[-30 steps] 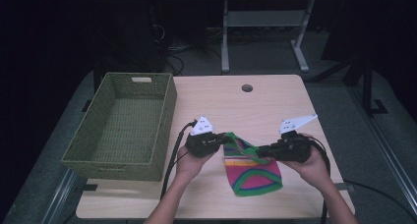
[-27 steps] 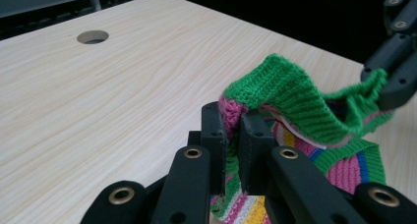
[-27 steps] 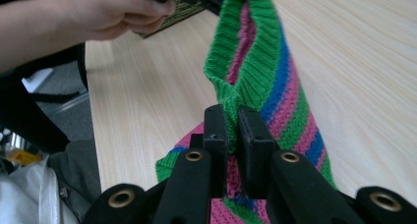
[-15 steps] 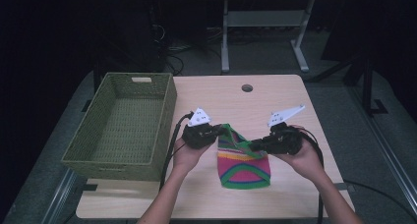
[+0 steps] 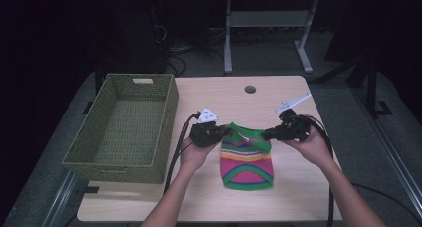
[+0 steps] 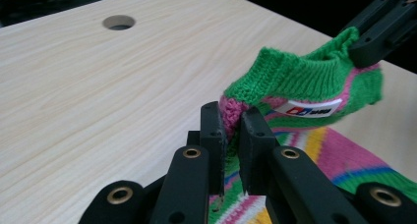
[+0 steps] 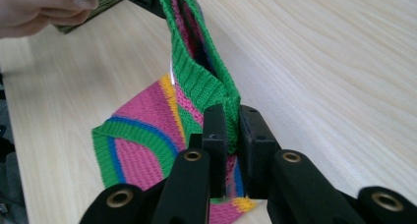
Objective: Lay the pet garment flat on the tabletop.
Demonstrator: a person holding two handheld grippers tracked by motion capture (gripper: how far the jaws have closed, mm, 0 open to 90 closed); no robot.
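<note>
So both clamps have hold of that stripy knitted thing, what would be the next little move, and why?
Probably carry it toward the person's left, to the green basket. The left gripper and right gripper are each shut on a top corner of the knitted garment, whose lower part rests on the table, and the basket's inside looks open to receive it.

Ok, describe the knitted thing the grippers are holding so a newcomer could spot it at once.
On the light wooden table, right of the green woven basket, sits a small knitted garment. The left gripper and right gripper each pinch a corner of its green ribbed edge. Its pink, yellow, blue and green stripes are the table's only bright colours.
</note>
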